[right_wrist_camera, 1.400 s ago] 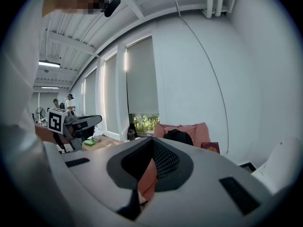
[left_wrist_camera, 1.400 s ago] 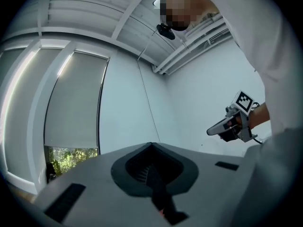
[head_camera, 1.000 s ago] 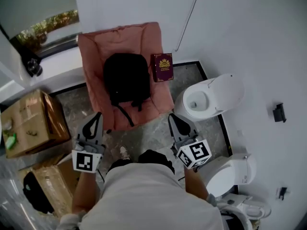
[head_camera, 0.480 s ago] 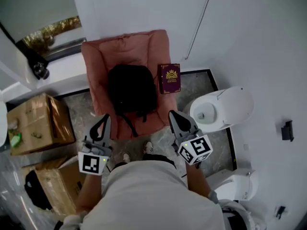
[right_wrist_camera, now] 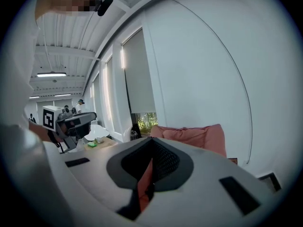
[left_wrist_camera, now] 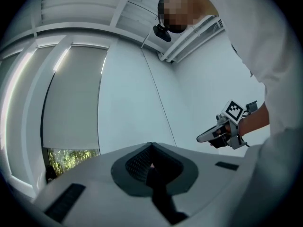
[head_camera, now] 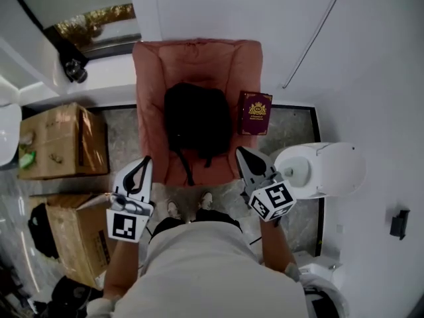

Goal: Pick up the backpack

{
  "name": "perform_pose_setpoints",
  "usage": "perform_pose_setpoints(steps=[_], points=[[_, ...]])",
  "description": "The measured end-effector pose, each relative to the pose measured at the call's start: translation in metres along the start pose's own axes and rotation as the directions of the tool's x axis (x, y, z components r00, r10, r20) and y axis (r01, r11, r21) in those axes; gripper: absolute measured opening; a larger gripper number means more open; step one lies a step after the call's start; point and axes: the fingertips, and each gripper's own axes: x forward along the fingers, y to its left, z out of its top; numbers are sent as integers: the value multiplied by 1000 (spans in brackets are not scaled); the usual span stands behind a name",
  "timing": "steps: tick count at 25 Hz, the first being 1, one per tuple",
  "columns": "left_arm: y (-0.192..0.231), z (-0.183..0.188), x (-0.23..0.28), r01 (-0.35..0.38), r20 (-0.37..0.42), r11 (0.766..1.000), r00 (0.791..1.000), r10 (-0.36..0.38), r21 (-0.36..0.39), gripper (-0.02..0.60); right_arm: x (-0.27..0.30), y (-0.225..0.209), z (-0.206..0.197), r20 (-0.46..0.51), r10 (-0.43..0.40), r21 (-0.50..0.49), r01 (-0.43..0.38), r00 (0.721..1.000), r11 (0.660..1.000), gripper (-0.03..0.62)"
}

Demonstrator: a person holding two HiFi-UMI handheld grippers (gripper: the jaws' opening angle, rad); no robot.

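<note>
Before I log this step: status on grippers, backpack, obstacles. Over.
Left gripper and right gripper shut, empty, short of pink chair. Backpack lies untouched on chair, maroon book beside it. Nothing in the way.

- 1 pink armchair (head_camera: 199, 58)
- 1 black backpack (head_camera: 197, 118), on the armchair
- 1 maroon book (head_camera: 255, 112), at the armchair's right edge
- 2 cardboard boxes (head_camera: 63, 138) (head_camera: 76, 234), left of the armchair
- 1 white toilet (head_camera: 324, 169), right of the armchair
- 2 hand-held grippers before the armchair: left hand-held gripper (head_camera: 143, 164), right hand-held gripper (head_camera: 244, 154)

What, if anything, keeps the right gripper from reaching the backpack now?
Probably yes: only bare pink chair seat separates the right gripper from the backpack, and the book lies off to the side. The gripper's jaws are shut, though.
</note>
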Motion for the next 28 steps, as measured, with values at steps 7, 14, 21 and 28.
perform_pose_setpoints(steps=[7,14,21,28], points=[[2,-33,13,-9,-56,1000,998,7,-20,11,46,-11,-18,-33,135,-20,-136,990,991,23],[4,-79,31,6,-95,999,995,-9,-38,11,105,-44,-68,-96,170,29,-168,981,985,127],[7,-108,47,-10,-112,999,994,6,-38,11,159,-78,-100,-105,208,87,-199,972,976,196],[4,-141,47,-18,-177,999,984,11,-40,11,199,-98,-123,-87,198,114,-188,976,976,269]])
